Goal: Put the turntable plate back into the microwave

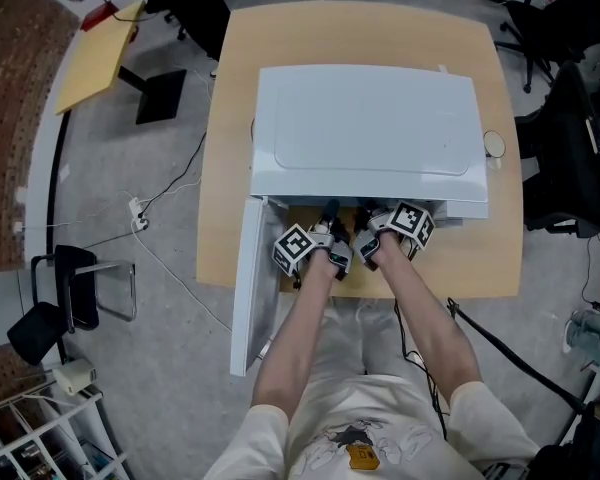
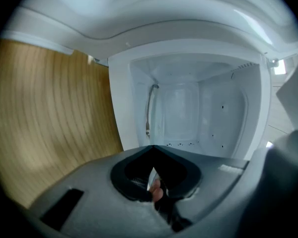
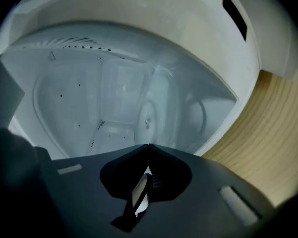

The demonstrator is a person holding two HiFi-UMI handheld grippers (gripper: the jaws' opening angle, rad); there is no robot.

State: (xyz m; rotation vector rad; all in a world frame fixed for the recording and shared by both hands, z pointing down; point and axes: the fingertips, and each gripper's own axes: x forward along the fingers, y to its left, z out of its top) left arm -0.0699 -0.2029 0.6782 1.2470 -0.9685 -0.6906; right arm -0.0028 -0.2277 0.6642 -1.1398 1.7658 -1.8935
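A: Nearest the lens is the person's pale shirt (image 1: 380, 418), with both forearms (image 1: 300, 338) stretched forward. Where do they end?

B: At the open mouth of the white microwave (image 1: 365, 133), which stands on the wooden worktop (image 1: 480, 258). Its door (image 1: 248, 288) is swung out to the person's left.

A: And the left gripper (image 2: 150, 147)?

B: Its jaws are pressed together, tips meeting, with nothing between them. They point into the cavity (image 2: 188, 108).

A: The right gripper (image 3: 148, 146)?

B: Much the same. Its jaws are closed tip to tip and empty, aimed into the same space.

A: Where is the turntable plate (image 3: 156, 115)?

B: Inside the microwave, lying on the cavity floor, apart from both pairs of jaws. The left gripper view shows only its rim, as a thin arc.
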